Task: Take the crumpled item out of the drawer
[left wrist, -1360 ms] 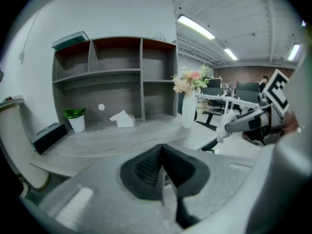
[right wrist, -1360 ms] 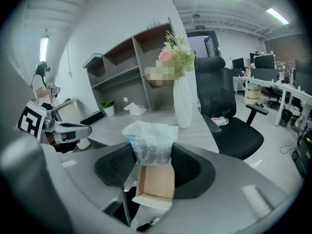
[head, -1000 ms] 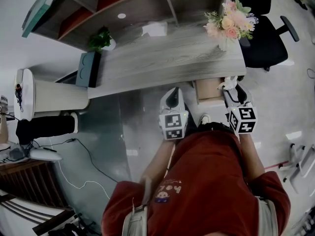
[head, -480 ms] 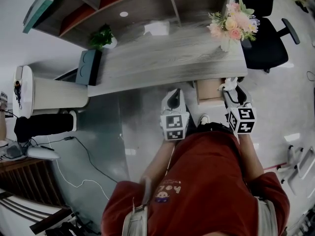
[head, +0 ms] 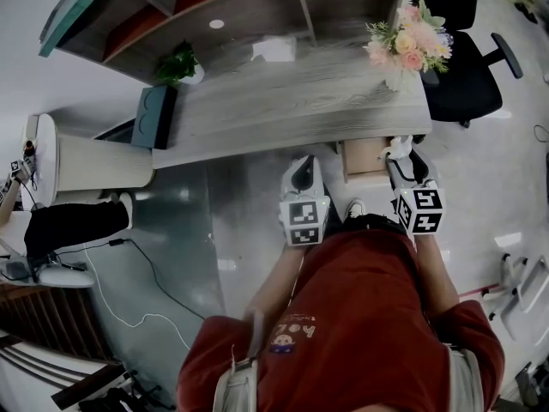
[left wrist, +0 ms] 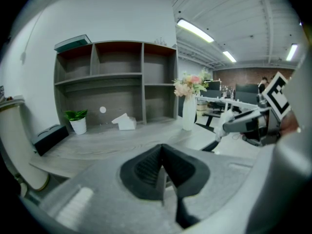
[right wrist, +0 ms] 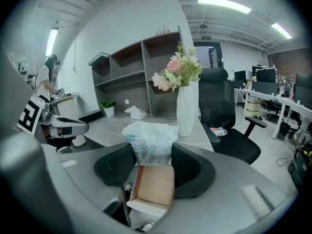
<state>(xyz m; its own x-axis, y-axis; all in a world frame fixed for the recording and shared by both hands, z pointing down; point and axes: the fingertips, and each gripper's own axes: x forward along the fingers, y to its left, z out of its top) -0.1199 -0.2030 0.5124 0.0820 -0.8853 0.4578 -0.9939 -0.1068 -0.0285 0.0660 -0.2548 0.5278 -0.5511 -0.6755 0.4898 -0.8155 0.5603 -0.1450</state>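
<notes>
My right gripper [head: 399, 154] is shut on the crumpled item [head: 395, 148], a white wad of plastic with blue print [right wrist: 148, 138], pinched between the two dark pads. It hangs just above the open drawer [head: 364, 156], whose brown wooden inside [right wrist: 153, 186] shows below the jaws in the right gripper view. My left gripper [head: 300, 172] hovers left of the drawer in front of the desk, shut with nothing in it. In the left gripper view its pads [left wrist: 146, 168] meet in the middle.
The grey wooden desk [head: 292, 101] carries a vase of flowers [head: 399, 45], a tissue box [head: 273, 50], a potted plant [head: 176, 67] and a black box [head: 154, 120]. A black office chair [head: 467, 67] stands right of the desk. A person's legs [head: 69, 221] show at far left.
Both grippers stay almost still, the right one keeping its hold on the crumpled item. The person at far left has shifted.
</notes>
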